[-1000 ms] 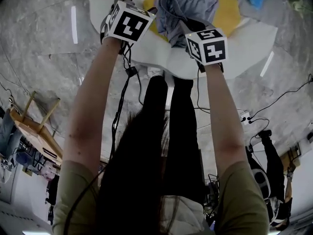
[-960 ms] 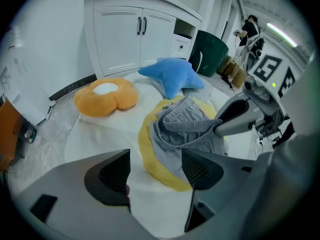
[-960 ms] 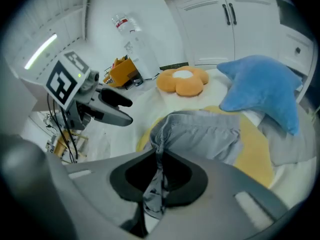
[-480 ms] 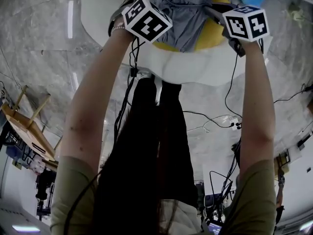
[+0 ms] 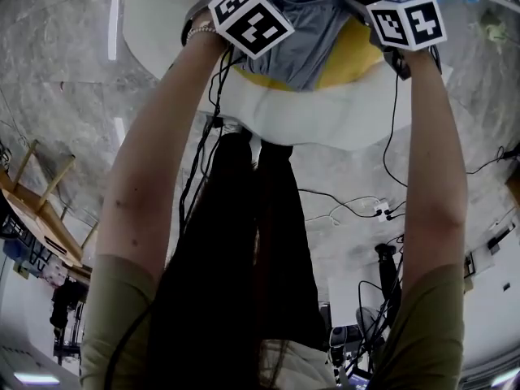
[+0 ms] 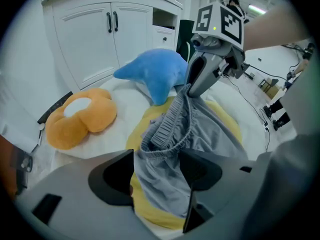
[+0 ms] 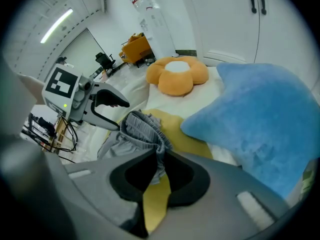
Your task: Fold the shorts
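Grey shorts [image 5: 313,31] held by right gripper [image 7: 160,159] now reach left gripper [image 6: 157,161].

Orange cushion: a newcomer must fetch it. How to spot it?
In front of the white cupboard doors, two cushions lie on the white cover. It is the flower-shaped orange cushion with a white centre; the blue cushion beside it is plain.

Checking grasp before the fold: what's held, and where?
Right gripper pinches the grey shorts at the waistband. Left gripper: jaws just closing, straddling the cloth, unclamped.
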Available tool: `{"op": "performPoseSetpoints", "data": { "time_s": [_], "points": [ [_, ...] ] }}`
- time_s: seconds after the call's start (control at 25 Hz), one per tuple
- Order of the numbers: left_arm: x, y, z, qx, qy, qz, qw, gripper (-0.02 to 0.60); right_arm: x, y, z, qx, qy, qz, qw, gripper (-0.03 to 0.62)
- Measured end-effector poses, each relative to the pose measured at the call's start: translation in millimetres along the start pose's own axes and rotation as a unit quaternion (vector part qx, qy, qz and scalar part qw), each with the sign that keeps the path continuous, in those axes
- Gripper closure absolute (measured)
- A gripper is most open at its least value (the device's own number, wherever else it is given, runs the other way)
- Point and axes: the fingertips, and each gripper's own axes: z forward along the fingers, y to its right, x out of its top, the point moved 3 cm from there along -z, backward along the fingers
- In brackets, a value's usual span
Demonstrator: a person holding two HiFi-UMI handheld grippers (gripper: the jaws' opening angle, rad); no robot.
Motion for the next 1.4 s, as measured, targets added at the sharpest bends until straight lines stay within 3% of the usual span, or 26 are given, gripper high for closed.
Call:
{"op": "performPoseSetpoints", "data": {
  "time_s": [0.12, 0.2, 0.4, 0.52, 0.6, 0.72, 0.84, 0.96, 1.04, 1.16, 1.28, 1.4],
  "points": [
    [1, -9, 7, 0.008, -0.010, -0.010, 0.9999, 0.331, -1, -2, -3, 0.006, 0.007, -0.022, 1.000, 0.538],
    [2, -17, 11, 0.019, -0.024, -0.015, 0.9994, 0.350, 0, 0, -9, 0.000, 0.015, -0.050, 0.999, 0.473],
    [-9, -33, 13, 0.044, -0.050, -0.043, 0.9969, 0.341, 2, -2, -27, -0.011, 0.034, -0.115, 0.993, 0.441],
    [-22, -38, 5, 0.046, -0.055, -0.078, 0.9943, 0.323, 11, -28, -30, 0.015, 0.055, -0.156, 0.986, 0.441],
    [-31, -41, 0, 0.045, -0.059, -0.103, 0.9919, 0.321, 10, -52, -22, 0.028, 0.041, -0.198, 0.979, 0.441],
    [-46, -44, -9, 0.043, -0.063, -0.135, 0.9878, 0.321, -2, -63, 3, 0.015, -0.014, -0.246, 0.969, 0.441],
    [-67, -41, -18, 0.034, -0.066, -0.153, 0.9854, 0.321, -15, -40, 19, -0.011, -0.049, -0.212, 0.976, 0.441],
    [-84, -29, -33, 0.024, -0.043, -0.153, 0.9870, 0.321, -13, -30, 13, -0.023, -0.030, -0.170, 0.985, 0.441],
    [-93, -7, -45, 0.019, -0.021, -0.120, 0.9924, 0.321, -12, -47, -1, -0.028, 0.006, -0.176, 0.984, 0.441],
    [-107, 45, -54, 0.012, -0.006, -0.001, 0.9999, 0.321, -36, -98, -15, -0.009, 0.019, -0.215, 0.976, 0.441],
    [-113, 97, -53, -0.001, 0.018, 0.122, 0.9924, 0.300, -88, -159, -5, 0.046, -0.026, -0.253, 0.966, 0.441],
    [-119, 130, -34, -0.028, 0.007, 0.194, 0.9807, 0.285, -125, -195, 18, 0.069, -0.056, -0.283, 0.955, 0.437]
  ]
}}
